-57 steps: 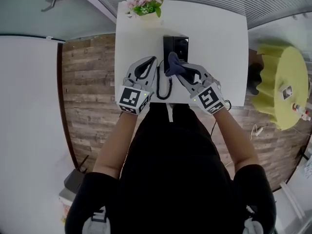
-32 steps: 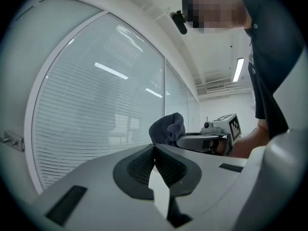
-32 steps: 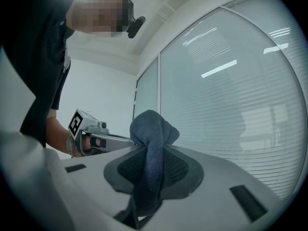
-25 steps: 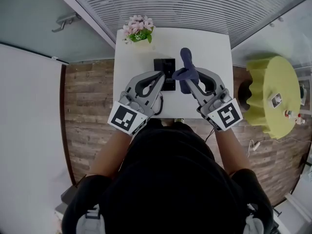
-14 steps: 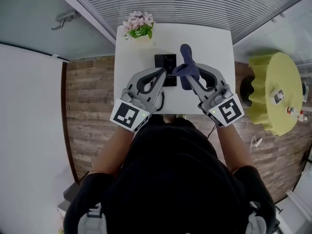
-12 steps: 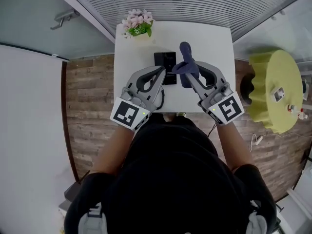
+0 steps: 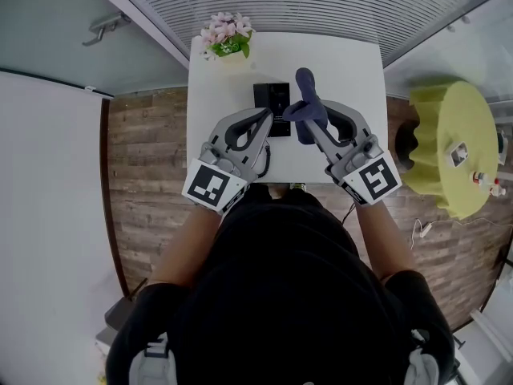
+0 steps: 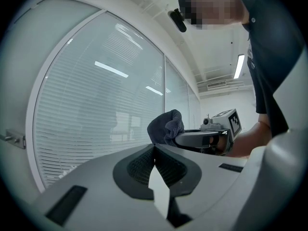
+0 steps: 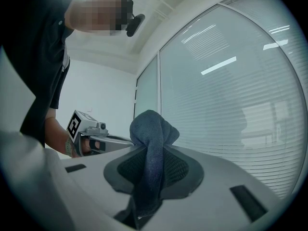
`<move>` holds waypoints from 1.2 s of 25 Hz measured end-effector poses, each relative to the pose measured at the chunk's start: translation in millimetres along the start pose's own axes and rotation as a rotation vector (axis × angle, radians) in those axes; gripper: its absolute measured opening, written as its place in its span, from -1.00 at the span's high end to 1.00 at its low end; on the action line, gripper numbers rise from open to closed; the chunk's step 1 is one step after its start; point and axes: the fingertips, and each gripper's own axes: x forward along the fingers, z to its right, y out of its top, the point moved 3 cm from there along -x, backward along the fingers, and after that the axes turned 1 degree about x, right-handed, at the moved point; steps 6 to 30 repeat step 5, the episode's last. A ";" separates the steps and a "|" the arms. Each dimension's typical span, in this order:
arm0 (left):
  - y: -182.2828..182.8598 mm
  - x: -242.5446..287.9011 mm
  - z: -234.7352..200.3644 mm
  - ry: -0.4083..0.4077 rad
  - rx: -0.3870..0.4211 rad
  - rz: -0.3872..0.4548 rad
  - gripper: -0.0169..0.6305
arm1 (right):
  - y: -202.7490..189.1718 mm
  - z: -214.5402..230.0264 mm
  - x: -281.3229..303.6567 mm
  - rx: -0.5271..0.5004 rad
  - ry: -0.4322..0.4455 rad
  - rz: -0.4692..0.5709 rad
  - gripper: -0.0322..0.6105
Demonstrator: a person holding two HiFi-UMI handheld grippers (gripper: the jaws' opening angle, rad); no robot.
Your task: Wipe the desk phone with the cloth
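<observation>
The right gripper (image 7: 307,120) clamps the dark cloth (image 7: 304,87) — just right of the desk phone (image 7: 272,96). The left gripper (image 7: 265,116) is clenched — empty.

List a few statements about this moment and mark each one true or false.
1. The right gripper is shut on the dark blue cloth. True.
2. The left gripper grips the desk phone. False: its jaws are together with nothing between them.
3. The potted flowers stand at the far left corner of the white table. True.
4. The cloth lies spread flat over the phone. False: it sticks up bunched from the right gripper's jaws.
5. The yellow round table is on the person's left. False: it is on the right.
</observation>
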 end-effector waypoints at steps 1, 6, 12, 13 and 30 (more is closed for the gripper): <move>0.2 0.5 0.2 0.001 -0.002 0.008 0.91 | 0.1 -0.4 -0.1 -0.001 0.001 0.001 0.60; 1.2 2.6 0.4 0.011 -0.018 0.029 0.91 | -0.2 -1.4 0.8 -0.001 0.001 0.003 0.60; 1.2 2.6 0.4 0.011 -0.018 0.029 0.91 | -0.2 -1.4 0.8 -0.001 0.001 0.003 0.60; 1.2 2.6 0.4 0.011 -0.018 0.029 0.91 | -0.2 -1.4 0.8 -0.001 0.001 0.003 0.60; 1.2 2.6 0.4 0.011 -0.018 0.029 0.91 | -0.2 -1.4 0.8 -0.001 0.001 0.003 0.60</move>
